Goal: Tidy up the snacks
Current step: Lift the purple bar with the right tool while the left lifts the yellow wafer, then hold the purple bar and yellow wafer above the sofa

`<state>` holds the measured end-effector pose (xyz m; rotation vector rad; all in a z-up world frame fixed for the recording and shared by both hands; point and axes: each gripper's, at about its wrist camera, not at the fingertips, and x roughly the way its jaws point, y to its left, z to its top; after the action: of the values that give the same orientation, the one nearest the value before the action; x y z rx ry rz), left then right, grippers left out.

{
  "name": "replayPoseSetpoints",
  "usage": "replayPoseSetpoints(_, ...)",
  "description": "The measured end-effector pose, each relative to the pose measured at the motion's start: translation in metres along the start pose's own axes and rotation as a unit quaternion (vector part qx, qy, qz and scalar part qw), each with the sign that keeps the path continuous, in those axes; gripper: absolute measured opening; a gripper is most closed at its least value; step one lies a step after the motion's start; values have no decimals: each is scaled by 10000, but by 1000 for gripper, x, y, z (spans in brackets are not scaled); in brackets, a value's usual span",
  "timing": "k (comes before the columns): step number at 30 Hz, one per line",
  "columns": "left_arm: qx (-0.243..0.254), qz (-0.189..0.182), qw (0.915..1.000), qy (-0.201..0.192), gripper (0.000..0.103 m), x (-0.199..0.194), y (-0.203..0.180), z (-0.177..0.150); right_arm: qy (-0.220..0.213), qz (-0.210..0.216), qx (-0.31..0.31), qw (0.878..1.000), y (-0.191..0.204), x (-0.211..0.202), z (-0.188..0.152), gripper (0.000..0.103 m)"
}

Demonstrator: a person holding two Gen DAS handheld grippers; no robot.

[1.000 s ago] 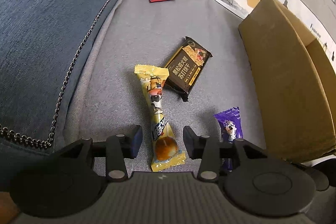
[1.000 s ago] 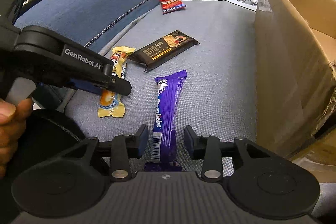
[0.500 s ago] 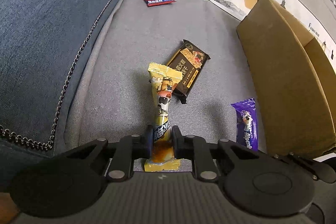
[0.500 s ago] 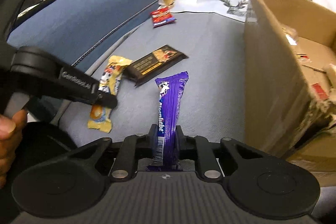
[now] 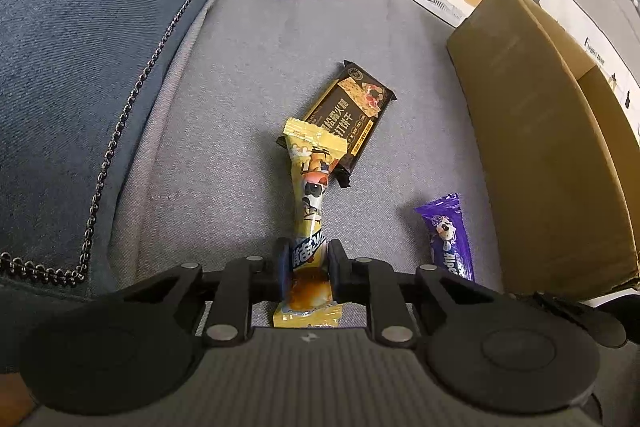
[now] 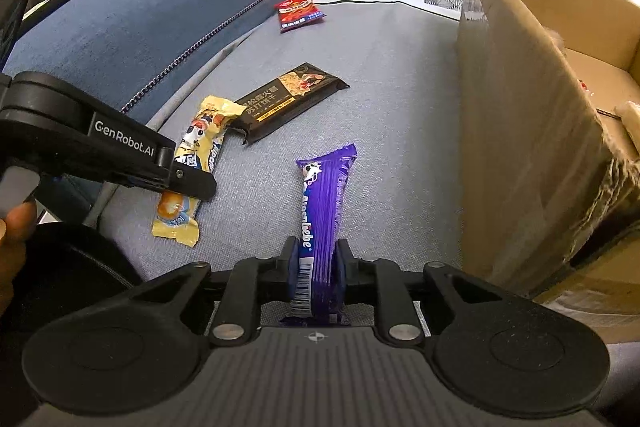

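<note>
My left gripper (image 5: 306, 263) is clamped on the near end of the yellow snack stick (image 5: 310, 195). Its long axis runs away from me, and the far tip overlaps the dark cracker pack (image 5: 352, 115). My right gripper (image 6: 318, 267) pinches the near end of the purple Alpenliebe bar (image 6: 322, 203), which also points away from me. The open cardboard box (image 6: 520, 131) stands just right of the bar, so my right hand is the nearer one to it. A red packet (image 6: 299, 11) lies far back on the sofa. A second ago both sets of jaws stood apart around these wrappers; now both have closed.
</note>
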<state>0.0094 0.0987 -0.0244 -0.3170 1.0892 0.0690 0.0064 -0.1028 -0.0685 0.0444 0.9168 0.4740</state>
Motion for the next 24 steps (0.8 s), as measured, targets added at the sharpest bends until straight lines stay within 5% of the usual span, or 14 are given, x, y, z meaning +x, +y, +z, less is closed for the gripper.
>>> replayPoseSetpoints(16,10,-187,9998,-71,18,-3,-1,-1,-263,-67,-37,9996,2,-7,2,16)
replayPoseSetpoints(24,-8,-306,9995,99,19,1,-1,0,-46,-72,56,9999,-1,1,1,18)
